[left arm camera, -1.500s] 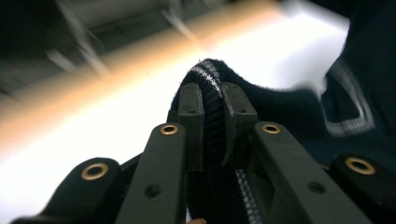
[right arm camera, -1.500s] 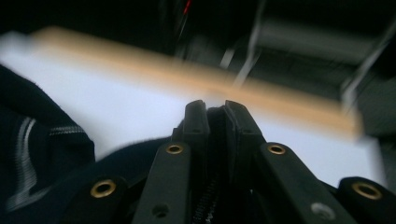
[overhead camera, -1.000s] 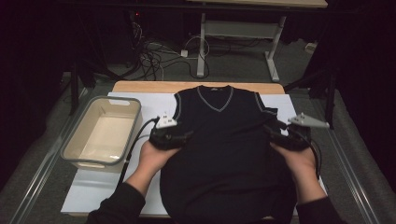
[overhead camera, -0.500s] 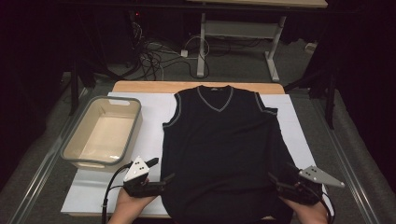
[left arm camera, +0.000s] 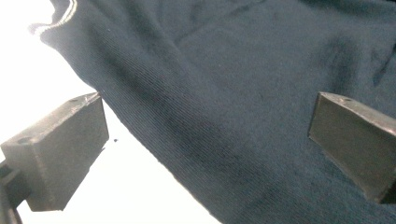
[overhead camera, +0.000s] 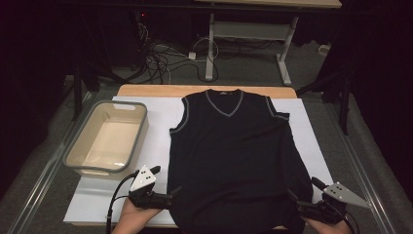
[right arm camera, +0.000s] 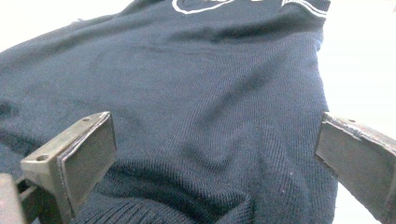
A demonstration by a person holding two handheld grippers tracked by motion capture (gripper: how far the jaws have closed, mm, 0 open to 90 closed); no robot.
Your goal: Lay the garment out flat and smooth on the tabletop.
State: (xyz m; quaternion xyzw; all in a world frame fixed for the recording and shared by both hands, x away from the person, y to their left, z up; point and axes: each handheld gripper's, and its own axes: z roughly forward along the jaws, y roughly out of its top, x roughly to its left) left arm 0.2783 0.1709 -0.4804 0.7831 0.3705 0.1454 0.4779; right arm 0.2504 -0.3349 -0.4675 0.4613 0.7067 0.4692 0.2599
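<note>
A dark sleeveless V-neck vest (overhead camera: 234, 156) with grey trim lies flat, neck away from me, on the white sheet (overhead camera: 156, 122). My left gripper (overhead camera: 169, 195) sits at its lower left hem; its jaws have just been opening and stand wide, with the vest's edge (left arm camera: 224, 121) lying between them untouched. At the lower right hem is my right gripper (overhead camera: 294, 201), whose jaws have also just been opening. They stand wide over the knit (right arm camera: 210, 116) without pressing on it.
A beige plastic basin (overhead camera: 107, 139) stands empty at the left on the sheet. The wooden table edge (overhead camera: 204, 90) shows behind the vest. Beyond it are cables and a metal desk frame (overhead camera: 243, 34) on the dark floor.
Both grippers have pulled back from the vest's armholes down to its lower hem corners, near the table's front edge. Their jaws now stand wide apart.
</note>
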